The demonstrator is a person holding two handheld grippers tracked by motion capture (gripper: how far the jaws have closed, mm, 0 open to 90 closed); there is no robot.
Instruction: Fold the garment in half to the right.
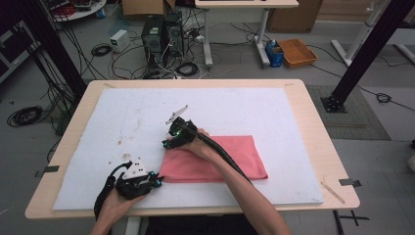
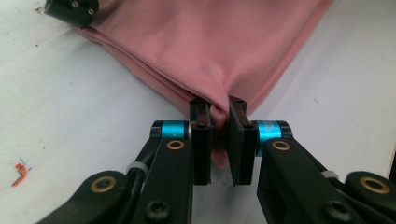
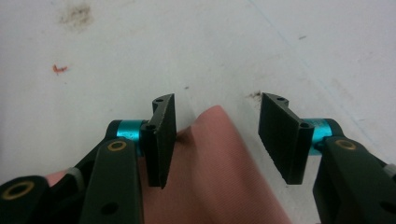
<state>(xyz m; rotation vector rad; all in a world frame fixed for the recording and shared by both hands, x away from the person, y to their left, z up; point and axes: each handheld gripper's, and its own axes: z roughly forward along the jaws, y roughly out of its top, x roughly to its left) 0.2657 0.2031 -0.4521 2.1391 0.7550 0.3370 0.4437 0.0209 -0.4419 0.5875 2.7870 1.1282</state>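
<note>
While the left gripper [image 1: 155, 180] pinches the near-left corner of the folded pink cloth [image 1: 230, 156], which lies on the white mat [image 1: 122, 122] covering the counter [image 1: 313, 127], the right gripper [image 3: 215, 135] straddles the far-left corner, jaws apart and not yet pressing. Soft, light and limp (several layers), it will likely sag, so corners are the best hold. The forearm hides part of it.

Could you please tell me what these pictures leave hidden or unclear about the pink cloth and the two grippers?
- High view: the pink cloth is partly hidden under the forearm.
- Left gripper view: the left gripper hides the pinched corner.
- Right gripper view: the cloth runs off the bottom edge between the right gripper jaws.
</note>
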